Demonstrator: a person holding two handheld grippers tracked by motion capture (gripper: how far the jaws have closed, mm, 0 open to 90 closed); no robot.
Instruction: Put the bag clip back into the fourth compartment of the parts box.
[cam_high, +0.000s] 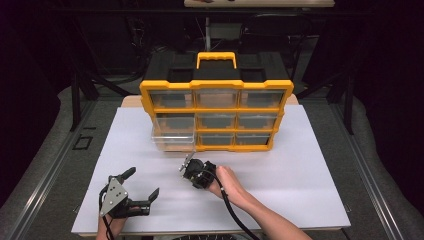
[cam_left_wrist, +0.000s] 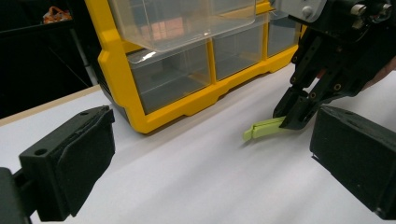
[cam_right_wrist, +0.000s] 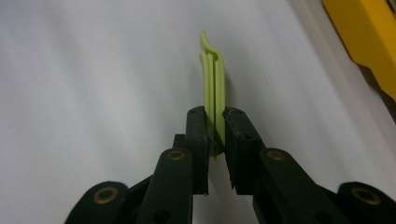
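Note:
A slim light-green plastic piece (cam_right_wrist: 212, 79) lies on the white board, its curved tip pointing away from my right gripper (cam_right_wrist: 215, 123). That gripper is shut on its near end, both pads pressing its sides. From the left gripper view the green piece (cam_left_wrist: 264, 128) sticks out leftward from the right gripper (cam_left_wrist: 292, 119), low over the board. In the high view the right gripper (cam_high: 186, 166) sits just in front of the yellow organizer (cam_high: 216, 108). My left gripper (cam_high: 143, 182) rests at the board's near left, open, with nothing between its jaws (cam_left_wrist: 212, 158).
The yellow organizer (cam_left_wrist: 116, 79) holds several clear drawers and has a yellow handle (cam_high: 216, 56) on top. One clear drawer (cam_high: 172, 140) at its lower left is pulled out over the board. The white board (cam_high: 300, 175) spreads wide to the right of both hands.

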